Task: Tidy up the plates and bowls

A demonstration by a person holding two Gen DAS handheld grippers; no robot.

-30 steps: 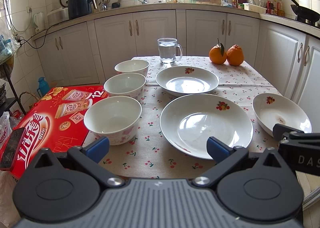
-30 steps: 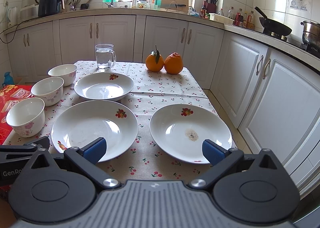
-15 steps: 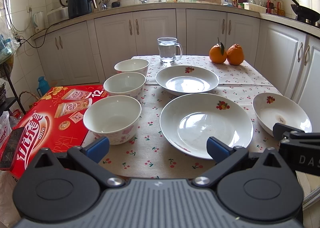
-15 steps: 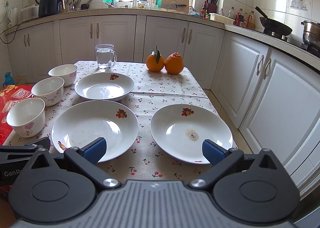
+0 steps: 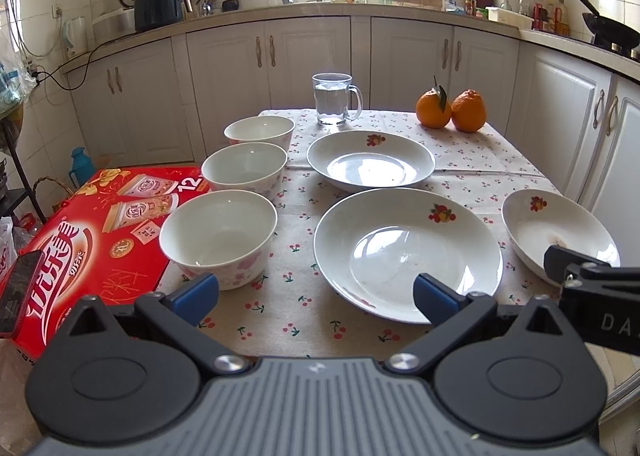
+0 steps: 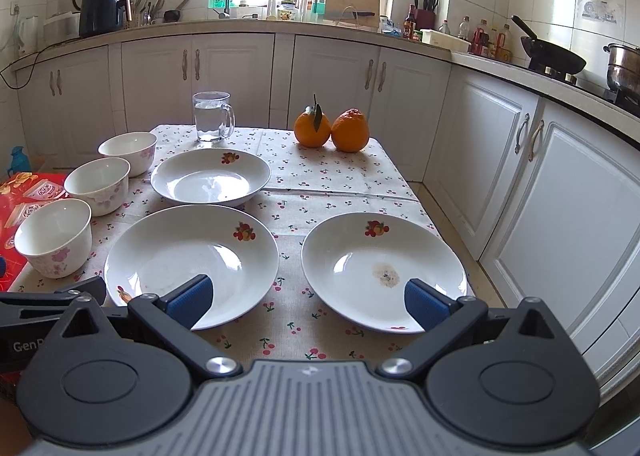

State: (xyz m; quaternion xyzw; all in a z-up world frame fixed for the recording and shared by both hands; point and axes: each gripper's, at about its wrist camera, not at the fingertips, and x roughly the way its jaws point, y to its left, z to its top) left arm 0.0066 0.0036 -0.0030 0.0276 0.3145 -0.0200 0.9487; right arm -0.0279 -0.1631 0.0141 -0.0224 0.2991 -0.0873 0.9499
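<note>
Left claw (image 5: 316,296): wide apart, holding nothing, over the near edge of the desk (image 5: 296,320).
Right claw (image 6: 308,302): wide apart too, and empty.
Near things: a big white plate with a fruit picture (image 5: 408,254) in the middle, a stained white plate (image 6: 384,270) by the right edge, a white bowl with pink flowers (image 5: 218,238) by the left edge.
Farther: two more flowered bowls (image 5: 245,172), then one more white plate (image 5: 370,160).
Handling: hard, smooth, probably slippery, easy to break. Pinch each by its rim.
</note>
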